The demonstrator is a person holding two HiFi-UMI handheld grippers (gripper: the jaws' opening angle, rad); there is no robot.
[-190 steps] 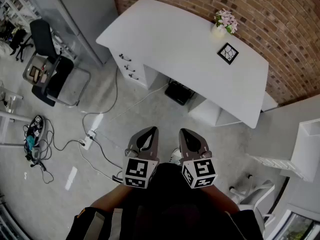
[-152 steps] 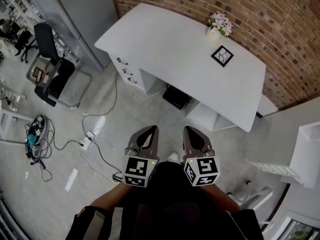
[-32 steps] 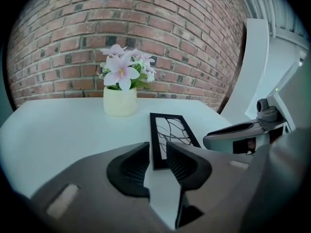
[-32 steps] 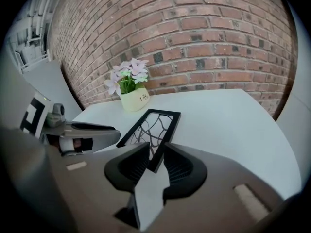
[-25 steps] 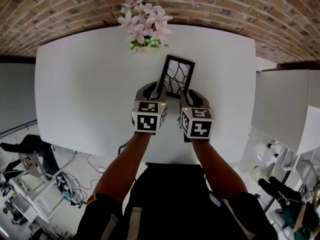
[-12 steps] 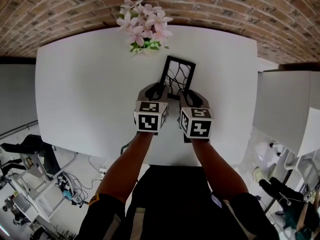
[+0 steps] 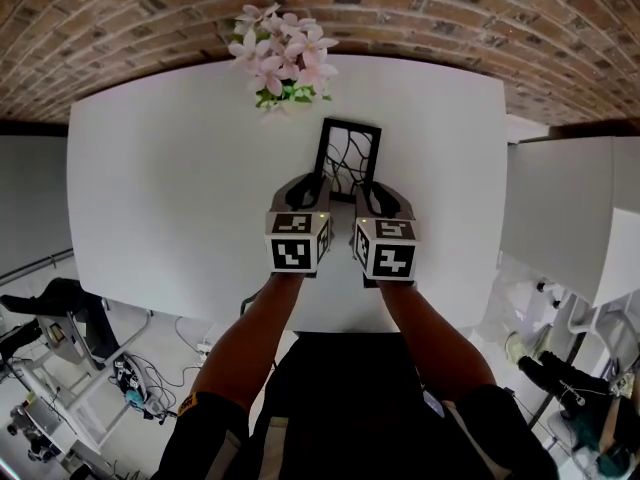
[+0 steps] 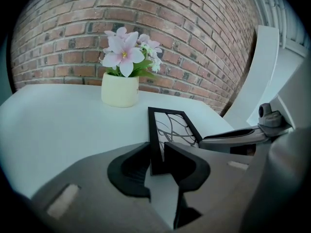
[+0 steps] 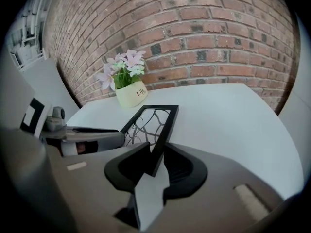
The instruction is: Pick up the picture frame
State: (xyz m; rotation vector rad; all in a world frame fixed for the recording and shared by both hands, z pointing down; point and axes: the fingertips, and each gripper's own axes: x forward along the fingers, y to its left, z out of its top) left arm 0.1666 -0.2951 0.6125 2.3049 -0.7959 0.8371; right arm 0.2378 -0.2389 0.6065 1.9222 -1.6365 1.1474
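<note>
The picture frame (image 7: 348,153), a black rim around a white branch pattern, lies on the white table (image 7: 170,168) just in front of the flower pot. My left gripper (image 7: 318,184) has its jaws on the frame's left bar (image 8: 156,130), near the front corner. My right gripper (image 7: 366,194) holds the right bar (image 9: 163,130) the same way. Both pairs of jaws have just been closing, and each now sits tight against its bar with no gap showing. The frame's near edge is hidden behind the gripper bodies in the head view.
A cream pot of pink flowers (image 7: 280,63) stands just behind the frame, against the brick wall (image 7: 420,8). A white cabinet (image 7: 570,218) stands past the table's right edge. Chairs and cables lie on the floor at the lower left.
The jaws of both grippers have narrowed onto the frame's side bars. The frame has turned slightly and now lies straighter between them. The hands have stayed where they were.
</note>
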